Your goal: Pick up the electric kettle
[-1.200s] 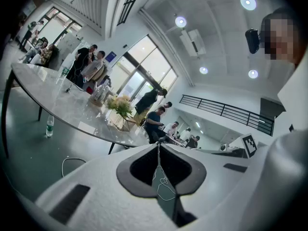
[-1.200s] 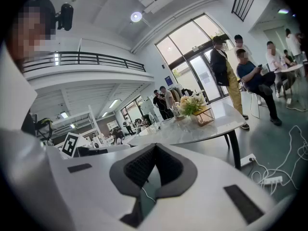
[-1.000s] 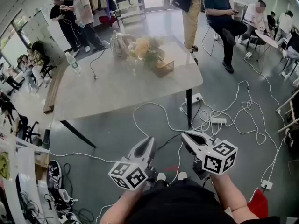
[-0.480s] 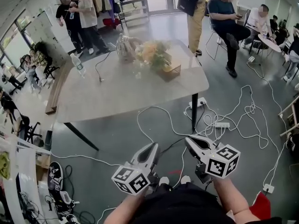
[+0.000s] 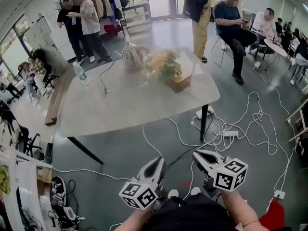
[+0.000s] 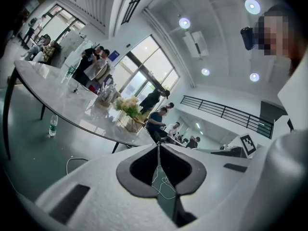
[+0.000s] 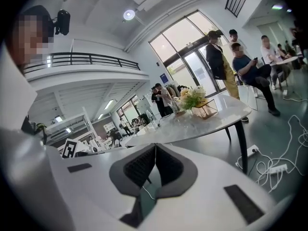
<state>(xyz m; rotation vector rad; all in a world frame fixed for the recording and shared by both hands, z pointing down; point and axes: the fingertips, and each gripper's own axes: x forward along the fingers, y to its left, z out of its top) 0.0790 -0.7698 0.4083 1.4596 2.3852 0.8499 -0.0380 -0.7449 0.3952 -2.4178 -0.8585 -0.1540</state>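
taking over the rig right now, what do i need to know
Left gripper: shut, empty, held low over the floor, short of the table.
Right gripper: shut, empty, beside the left one.
Kettle: standing at the far side of the table, just left of the flowers.
Done: nothing yet; the kettle is untouched.
Left: get to the table, open a gripper, close it on the kettle, lift.
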